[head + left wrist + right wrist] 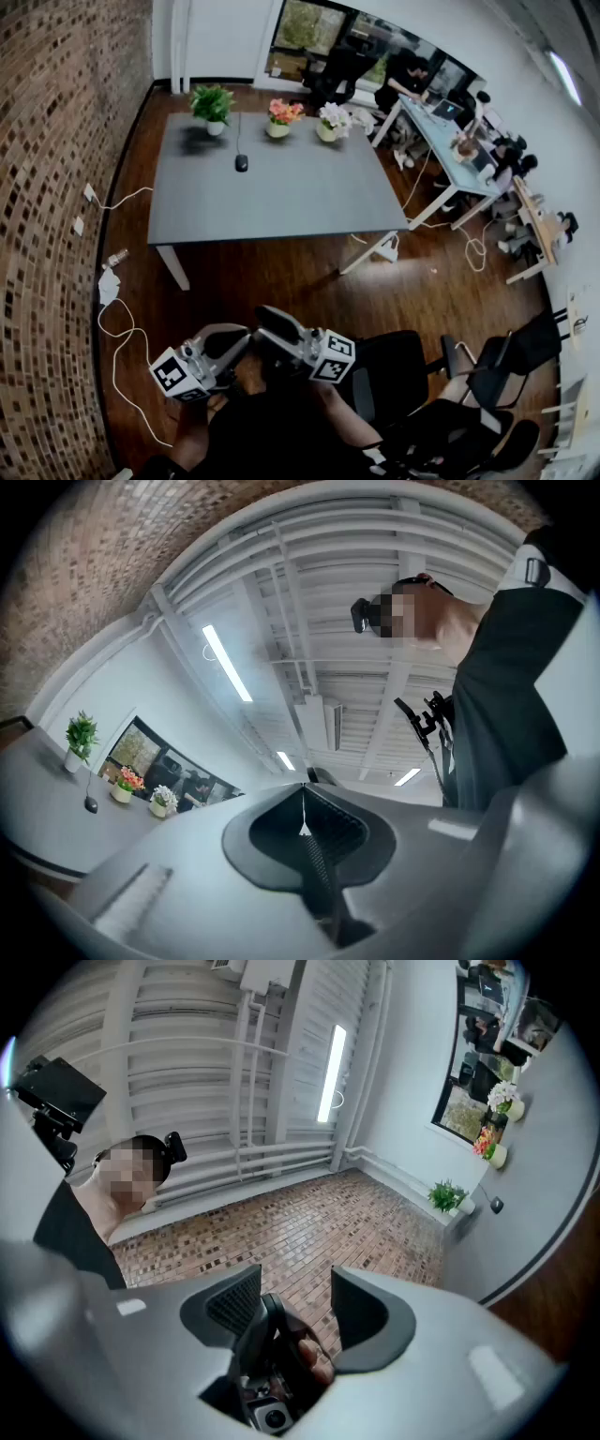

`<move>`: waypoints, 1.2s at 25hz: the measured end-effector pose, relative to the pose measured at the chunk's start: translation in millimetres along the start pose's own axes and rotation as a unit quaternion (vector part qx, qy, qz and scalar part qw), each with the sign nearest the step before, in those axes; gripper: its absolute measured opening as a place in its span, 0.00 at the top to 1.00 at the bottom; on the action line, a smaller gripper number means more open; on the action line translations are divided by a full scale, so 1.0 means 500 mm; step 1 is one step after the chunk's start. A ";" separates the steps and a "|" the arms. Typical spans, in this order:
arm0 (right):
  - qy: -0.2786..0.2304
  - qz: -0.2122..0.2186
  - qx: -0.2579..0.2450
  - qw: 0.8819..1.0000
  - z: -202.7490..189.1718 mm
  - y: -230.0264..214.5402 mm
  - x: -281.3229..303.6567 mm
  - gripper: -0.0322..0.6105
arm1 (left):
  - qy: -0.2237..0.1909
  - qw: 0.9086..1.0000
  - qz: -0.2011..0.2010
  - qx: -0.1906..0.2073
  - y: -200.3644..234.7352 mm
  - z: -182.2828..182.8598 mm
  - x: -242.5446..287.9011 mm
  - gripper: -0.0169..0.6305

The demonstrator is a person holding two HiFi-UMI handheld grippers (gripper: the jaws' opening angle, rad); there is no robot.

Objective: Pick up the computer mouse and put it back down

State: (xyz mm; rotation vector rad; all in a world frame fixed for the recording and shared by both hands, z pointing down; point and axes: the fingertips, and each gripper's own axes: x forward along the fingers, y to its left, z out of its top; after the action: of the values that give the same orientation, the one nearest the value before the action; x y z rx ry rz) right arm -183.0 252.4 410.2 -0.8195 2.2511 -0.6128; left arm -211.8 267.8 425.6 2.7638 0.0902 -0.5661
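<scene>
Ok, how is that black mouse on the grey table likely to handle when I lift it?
The mouse looks small and rigid, so it is probably light and stiff. Its rounded shell may slip unless gripped across the sides. A thin cable runs from it toward the far edge of the table, so it could tug back when lifted.

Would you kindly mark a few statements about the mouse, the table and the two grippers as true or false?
1. The computer mouse lies on the grey table. True.
2. The left gripper has its fingers wide apart. False: they are shut together.
3. The right gripper holds the mouse. False: it is open and well short of the table.
4. Three potted plants stand along the table's far edge. True.
</scene>
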 end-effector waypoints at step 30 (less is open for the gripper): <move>-0.072 0.033 0.065 0.995 0.515 -0.565 -0.073 0.60 | 0.087 0.990 0.112 -0.003 0.521 -0.099 0.499 0.97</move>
State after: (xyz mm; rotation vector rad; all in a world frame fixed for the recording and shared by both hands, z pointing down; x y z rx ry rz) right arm 130.2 30.7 423.5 -0.7003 2.0748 -0.6415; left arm 68.3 36.2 447.6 2.7617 -0.1781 -0.2649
